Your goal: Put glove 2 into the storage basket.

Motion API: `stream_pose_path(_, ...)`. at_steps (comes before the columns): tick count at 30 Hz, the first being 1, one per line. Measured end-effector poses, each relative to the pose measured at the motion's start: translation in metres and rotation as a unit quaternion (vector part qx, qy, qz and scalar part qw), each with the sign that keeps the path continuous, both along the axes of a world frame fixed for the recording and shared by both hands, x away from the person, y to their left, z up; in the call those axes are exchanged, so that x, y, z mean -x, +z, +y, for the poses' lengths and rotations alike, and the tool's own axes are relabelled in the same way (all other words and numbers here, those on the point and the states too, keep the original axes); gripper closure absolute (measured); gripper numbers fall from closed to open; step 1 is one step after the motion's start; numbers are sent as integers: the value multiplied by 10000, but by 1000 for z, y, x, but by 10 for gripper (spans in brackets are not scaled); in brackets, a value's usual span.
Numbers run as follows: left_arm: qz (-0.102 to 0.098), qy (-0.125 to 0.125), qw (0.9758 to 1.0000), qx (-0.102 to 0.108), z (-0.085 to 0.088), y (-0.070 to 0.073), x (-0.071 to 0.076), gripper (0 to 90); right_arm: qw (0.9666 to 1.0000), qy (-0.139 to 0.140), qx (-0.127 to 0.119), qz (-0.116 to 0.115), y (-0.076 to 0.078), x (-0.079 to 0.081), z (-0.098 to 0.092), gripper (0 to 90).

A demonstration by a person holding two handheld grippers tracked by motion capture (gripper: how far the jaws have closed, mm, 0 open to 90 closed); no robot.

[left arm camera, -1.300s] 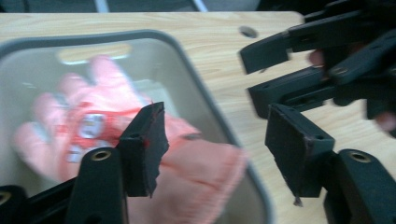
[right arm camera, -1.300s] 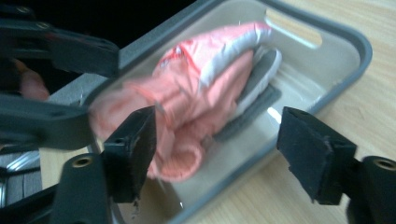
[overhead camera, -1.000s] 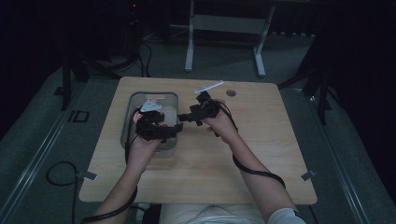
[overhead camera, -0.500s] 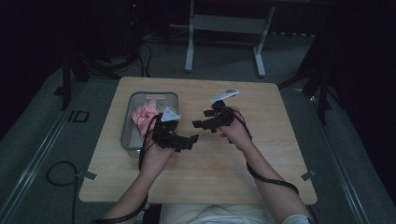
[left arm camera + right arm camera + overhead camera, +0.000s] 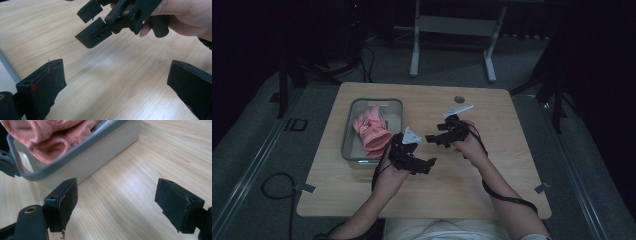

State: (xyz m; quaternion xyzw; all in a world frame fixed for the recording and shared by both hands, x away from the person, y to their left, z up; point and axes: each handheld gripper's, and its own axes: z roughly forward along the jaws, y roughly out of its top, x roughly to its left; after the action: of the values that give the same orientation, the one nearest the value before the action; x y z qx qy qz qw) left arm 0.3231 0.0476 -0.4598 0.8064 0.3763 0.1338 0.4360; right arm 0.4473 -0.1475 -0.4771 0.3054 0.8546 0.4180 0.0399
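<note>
A pink cloth [image 5: 371, 131] lies bunched in a clear grey-rimmed bin [image 5: 349, 131] at the table's left. My left gripper [image 5: 424, 165] hovers just right of the bin over bare wood. Its jaws [image 5: 116, 72] have just been opening and stand wide apart with nothing between them. My right gripper [image 5: 435, 140] is a little farther back and points left toward the bin. It is open too [image 5: 116, 190], with bare wood between its jaws. In the right gripper view the bin's wall [image 5: 100, 152] and the cloth [image 5: 50, 137] lie just ahead. The left gripper view shows the right gripper [image 5: 91, 22] close above.
The wooden table [image 5: 492, 170] has a round grommet [image 5: 459, 99] near its far edge. A metal stand [image 5: 452, 30] is on the floor beyond the table. A cable [image 5: 272, 185] loops on the floor at the left.
Both hands have come away from the bin, toward the near middle of the table. The left gripper was over the bin a second ago; the pink cloth now lies uncovered in it.
</note>
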Motion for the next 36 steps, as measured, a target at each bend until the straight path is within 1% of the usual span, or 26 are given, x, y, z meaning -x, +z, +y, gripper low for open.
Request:
stream_pose_path(2, -44, 2, 10000, -1, -2, -3, 2, 13, 10000, 26, 3, 12, -4, 1, -3, 184)
stream_pose_path(5, -33, -46, 10000, -39, -5, -9, 5, 13, 10000, 39, 74, -47, -10, 3, -8, 184)
stream_pose_path(6, -36, -69, 10000, -53, -6, -12, 6, 13, 10000, 29, 49, -42, -12, 3, -10, 184)
stream_pose_path(8, 6, -135, 9999, -99, -8, -17, 7, 13, 10000, -32, 34, -56, -15, 2, -14, 183)
stream_pose_path(9, 49, -173, 9998, -98, -9, -20, 7, 13, 9999, -51, 37, -105, -17, 2, -17, 184)
stream_pose_path(10, 132, -213, 9996, -111, -10, -24, 6, 13, 9999, -101, 33, -101, -19, 2, -19, 184)
stream_pose_path(11, 169, -249, 9995, -101, -11, -28, 6, 13, 9998, -131, 62, -122, -21, 2, -22, 184)
stream_pose_path(15, 238, -308, 9991, -174, -13, -41, 7, 13, 9996, -180, 153, -124, -29, 1, -30, 184)
stream_pose_path(17, 209, -328, 9990, -212, -14, -46, 8, 13, 9996, -180, 203, -101, -33, 1, -33, 184)
stream_pose_path(20, 249, -371, 9988, -219, -17, -54, 8, 13, 9995, -187, 234, -74, -39, 2, -38, 184)
stream_pose_path(21, 252, -382, 9986, -250, -17, -56, 8, 13, 9995, -185, 245, -63, -42, 3, -39, 184)
stream_pose_path(23, 243, -402, 9986, -248, -17, -61, 7, 13, 9995, -209, 250, -61, -45, 4, -42, 184)
stream_pose_path(24, 268, -400, 9984, -293, -18, -63, 7, 13, 9994, -222, 259, -68, -47, 5, -44, 184)
stream_pose_path(26, 230, -387, 9986, -294, -17, -67, 7, 13, 9993, -258, 259, -62, -50, 5, -47, 183)
stream_pose_path(27, 238, -351, 9985, -337, -17, -71, 7, 13, 9993, -287, 244, -62, -52, 5, -49, 184)
stream_pose_path(30, 232, -341, 9985, -358, -18, -75, 8, 13, 9991, -339, 244, -61, -55, 6, -55, 184)
stream_pose_path(32, 196, -369, 9983, -406, -19, -78, 10, 13, 9991, -349, 253, -63, -58, 7, -59, 183)
stream_pose_path(34, 171, -397, 9977, -528, -20, -82, 10, 13, 9989, -380, 258, -49, -61, 8, -64, 183)
stream_pose_path(36, 164, -410, 9974, -573, -21, -83, 11, 13, 9988, -409, 275, -59, -63, 10, -68, 183)
